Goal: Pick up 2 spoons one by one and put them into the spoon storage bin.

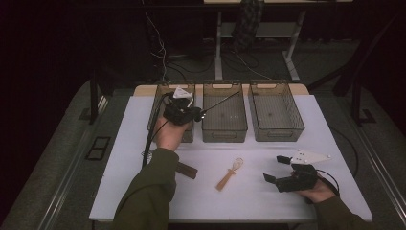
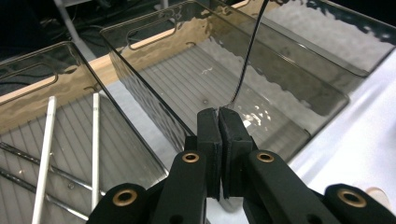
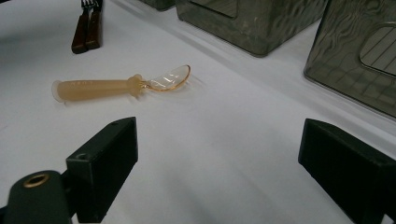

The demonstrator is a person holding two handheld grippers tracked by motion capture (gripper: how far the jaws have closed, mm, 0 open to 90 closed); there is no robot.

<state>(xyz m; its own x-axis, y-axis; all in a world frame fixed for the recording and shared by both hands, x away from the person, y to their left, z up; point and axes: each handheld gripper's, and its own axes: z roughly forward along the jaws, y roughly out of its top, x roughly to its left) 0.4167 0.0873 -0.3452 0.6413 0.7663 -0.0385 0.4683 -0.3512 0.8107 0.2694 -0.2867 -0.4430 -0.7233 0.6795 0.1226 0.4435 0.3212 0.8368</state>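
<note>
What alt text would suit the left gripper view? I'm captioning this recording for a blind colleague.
The left gripper, its two black jaws shut, pinches a thin dark metal rod that rises over the middle smoky clear plastic bin. A neighbouring bin of the same plastic at the left holds two white sticks and some dark rods.

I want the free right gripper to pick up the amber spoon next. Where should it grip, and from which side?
Probably the thick amber handle of the spoon, not the thin clear bowl. It lies flat on the table, so coming from above with the jaws across the handle's width looks safest. The right gripper is open with bare table between it and the spoon, so the way looks clear.
</note>
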